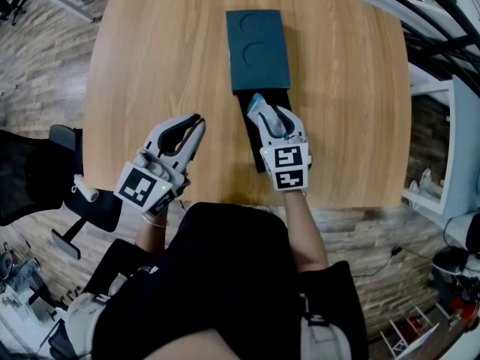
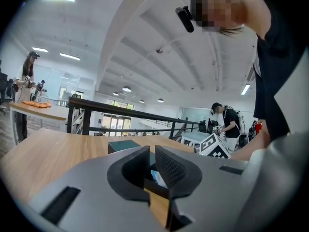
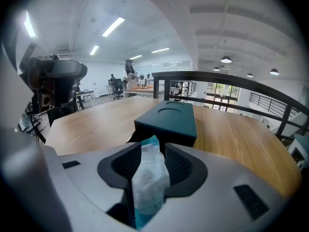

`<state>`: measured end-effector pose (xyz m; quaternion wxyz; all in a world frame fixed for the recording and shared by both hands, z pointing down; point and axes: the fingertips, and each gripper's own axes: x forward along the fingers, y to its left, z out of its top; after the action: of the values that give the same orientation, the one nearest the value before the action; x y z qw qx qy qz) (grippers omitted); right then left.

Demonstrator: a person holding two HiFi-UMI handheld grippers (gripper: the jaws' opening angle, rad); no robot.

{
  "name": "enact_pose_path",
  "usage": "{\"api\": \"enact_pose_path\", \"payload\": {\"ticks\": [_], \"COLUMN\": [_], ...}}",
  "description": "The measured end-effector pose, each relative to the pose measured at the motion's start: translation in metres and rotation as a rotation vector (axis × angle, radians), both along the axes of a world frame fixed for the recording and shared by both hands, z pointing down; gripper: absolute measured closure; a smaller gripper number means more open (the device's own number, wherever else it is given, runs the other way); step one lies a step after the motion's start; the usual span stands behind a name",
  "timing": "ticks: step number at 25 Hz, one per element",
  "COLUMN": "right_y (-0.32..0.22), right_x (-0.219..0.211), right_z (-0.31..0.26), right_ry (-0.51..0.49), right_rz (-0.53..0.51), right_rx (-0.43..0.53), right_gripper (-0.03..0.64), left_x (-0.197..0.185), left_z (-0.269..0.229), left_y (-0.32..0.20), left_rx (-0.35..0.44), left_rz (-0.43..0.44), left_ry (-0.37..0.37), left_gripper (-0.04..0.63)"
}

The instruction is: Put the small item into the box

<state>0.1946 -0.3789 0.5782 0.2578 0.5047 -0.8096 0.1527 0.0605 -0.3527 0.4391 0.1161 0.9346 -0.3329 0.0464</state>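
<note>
A dark teal box (image 1: 257,49) lies at the middle of the wooden table (image 1: 150,66), with its black inner tray (image 1: 247,135) slid out toward me. My right gripper (image 1: 264,115) hovers over that tray, shut on a small white and teal packet (image 1: 257,103). In the right gripper view the packet (image 3: 149,182) stands between the jaws of the right gripper (image 3: 152,151), with the box (image 3: 169,117) just ahead. My left gripper (image 1: 196,120) is left of the tray, shut and holding nothing. In the left gripper view, my left gripper (image 2: 151,158) points toward the box (image 2: 123,145).
A black office chair (image 1: 71,193) stands off the table's near left corner. The table's front edge (image 1: 225,201) runs just under both grippers. White shelving (image 1: 431,163) stands to the right. A black railing (image 3: 231,83) and people at far desks show behind the table.
</note>
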Motion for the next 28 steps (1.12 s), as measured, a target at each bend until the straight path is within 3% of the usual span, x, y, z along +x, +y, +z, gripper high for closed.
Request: {"api": "enact_pose_path", "payload": {"ticks": [3, 6, 9, 18, 28], "right_y": [0.002, 0.003, 0.006, 0.010, 0.032], "right_x": [0.000, -0.001, -0.003, -0.002, 0.023], "right_z": [-0.005, -0.016, -0.029, -0.103, -0.171], "right_ry": [-0.019, -0.039, -0.068, -0.198, -0.228], "right_rz": [-0.002, 0.000, 0.003, 0.028, 0.079], "right_rx": [0.007, 0.034, 0.063, 0.243, 0.392], "right_gripper": [0.470, 0.552, 0.577, 0.588, 0.588], "left_x": [0.001, 0.001, 0.002, 0.002, 0.041], "left_z": [-0.001, -0.003, -0.005, -0.029, -0.061], "left_y": [0.000, 0.001, 0.002, -0.006, -0.002], "left_rx": [0.006, 0.007, 0.013, 0.019, 0.057], "left_rz": [0.001, -0.001, -0.001, -0.035, 0.062], "left_ry": [-0.003, -0.004, -0.007, 0.007, 0.021], "left_gripper": [0.571, 0.571, 0.571, 0.572, 0.572]}}
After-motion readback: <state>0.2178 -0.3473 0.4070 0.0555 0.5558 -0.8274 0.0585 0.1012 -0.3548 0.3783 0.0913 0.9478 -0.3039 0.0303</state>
